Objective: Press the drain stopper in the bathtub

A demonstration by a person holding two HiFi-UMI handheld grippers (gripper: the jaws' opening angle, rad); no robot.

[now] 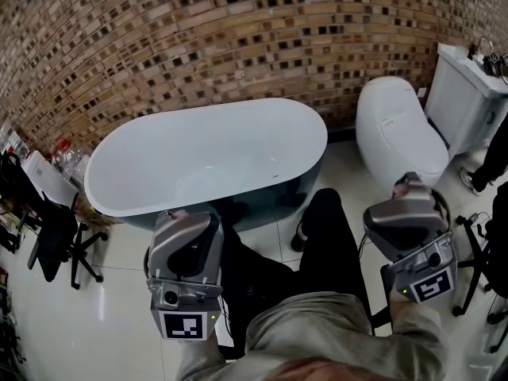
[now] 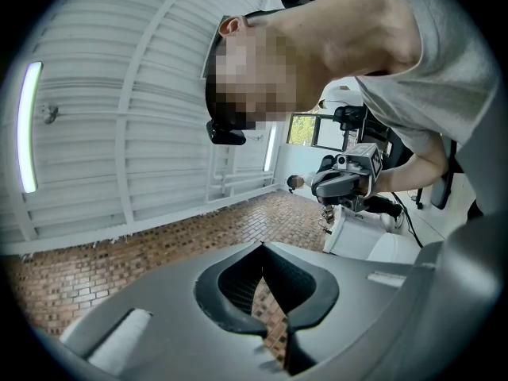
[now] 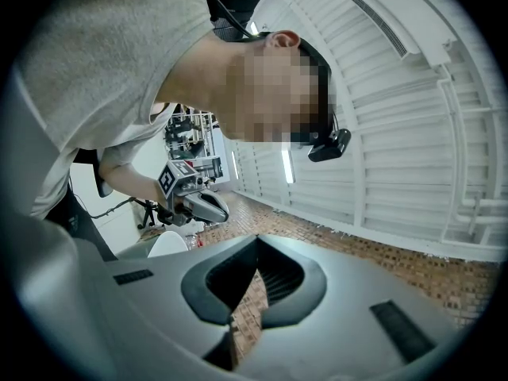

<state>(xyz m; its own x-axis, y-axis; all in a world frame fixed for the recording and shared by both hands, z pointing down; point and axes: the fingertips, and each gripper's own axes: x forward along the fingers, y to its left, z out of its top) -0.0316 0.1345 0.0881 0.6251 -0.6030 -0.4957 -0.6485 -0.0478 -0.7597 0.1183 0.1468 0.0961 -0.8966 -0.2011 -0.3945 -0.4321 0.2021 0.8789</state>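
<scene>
Status: both grippers shut and empty, held short of the bathtub

1. Far left in the head view, a black office chair (image 1: 51,240) stands on the pale tiled floor (image 1: 119,324), just off the left end of the tub.

2. Your left gripper (image 1: 186,244) sits low in the head view, directly in front of the near rim of the tub and touching nothing. In the left gripper view its two jaws meet at their tips, with only a narrow slot open behind the tips. Brick shows through that slot and nothing is held. This camera is tilted upward: it shows you leaning over it and the white ribbed ceiling (image 2: 119,133).

3. The white oval bathtub (image 1: 238,129) stands centre frame against the brick wall (image 1: 238,38), its long side facing you. The drain stopper is too small to pick out on the tub floor.

4. Your legs, in black trousers (image 1: 325,244), stand between the two grippers, feet near the tub's right end.

5. Your right gripper (image 1: 405,217) is level with the left one, well to the right of the tub. The right gripper view shows its jaws closed tip to tip, gripping nothing.

6. Beyond the right gripper stands a white toilet (image 1: 393,125), lid down, with its tank (image 1: 464,94) at the far right.
</scene>
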